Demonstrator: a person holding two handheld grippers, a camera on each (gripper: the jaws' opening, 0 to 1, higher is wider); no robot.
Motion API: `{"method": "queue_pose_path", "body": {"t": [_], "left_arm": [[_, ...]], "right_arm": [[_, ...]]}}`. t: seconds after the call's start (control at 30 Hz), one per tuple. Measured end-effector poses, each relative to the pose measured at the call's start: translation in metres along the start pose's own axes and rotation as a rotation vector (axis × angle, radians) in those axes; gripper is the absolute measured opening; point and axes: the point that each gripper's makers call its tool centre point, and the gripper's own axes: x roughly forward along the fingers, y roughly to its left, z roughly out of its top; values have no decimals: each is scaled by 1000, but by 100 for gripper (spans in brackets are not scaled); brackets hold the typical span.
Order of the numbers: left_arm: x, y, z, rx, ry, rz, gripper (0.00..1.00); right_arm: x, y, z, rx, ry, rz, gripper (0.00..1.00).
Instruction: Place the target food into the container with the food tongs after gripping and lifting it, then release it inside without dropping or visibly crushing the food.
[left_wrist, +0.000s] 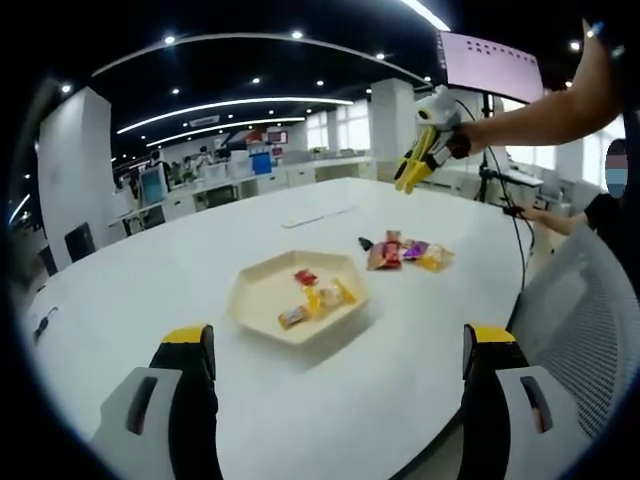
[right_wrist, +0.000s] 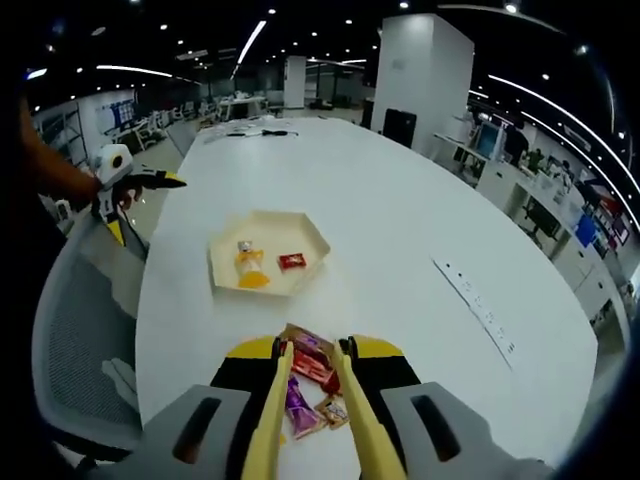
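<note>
A cream hexagonal tray (left_wrist: 262, 300) (right_wrist: 290, 232) sits mid-table and holds a red packet (left_wrist: 305, 277) (right_wrist: 292, 262) and yellow-orange packets (left_wrist: 322, 297) (right_wrist: 250, 268). Beyond it lies a small pile of snack packets (left_wrist: 405, 253) (right_wrist: 312, 368). My left gripper (left_wrist: 340, 338) (right_wrist: 150, 182) stands wide open and empty, low over the table's near edge. My right gripper (right_wrist: 315, 348) (left_wrist: 418, 165) carries yellow food tongs (right_wrist: 272, 420) and hangs in the air above the pile. The tong tips are apart with nothing held; the pile shows between them, far below.
The white table (left_wrist: 200, 250) (right_wrist: 400, 200) is large and oval. A grey mesh chair (left_wrist: 580, 320) (right_wrist: 80, 330) stands at its edge beside the person. A long strip (left_wrist: 320, 215) (right_wrist: 475, 300) lies on the table, and a monitor on a stand (left_wrist: 490, 65) rises behind.
</note>
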Motion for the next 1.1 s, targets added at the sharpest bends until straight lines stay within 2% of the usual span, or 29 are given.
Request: {"method": "queue_pose_path", "body": {"t": [0.27, 0.7, 1.0, 1.1], "left_arm": [[1, 0, -1, 17, 4, 4, 99], [1, -1, -7, 15, 33, 2, 99], [2, 1, -7, 14, 38, 6, 99], [3, 0, -8, 16, 42, 2, 99]], "right_arm": [[-4, -12, -18, 1, 17, -14, 26], [-3, -21, -35, -2, 31, -27, 26], [17, -23, -57, -1, 55, -18, 26], [27, -25, -74, -5, 86, -11, 26]]}}
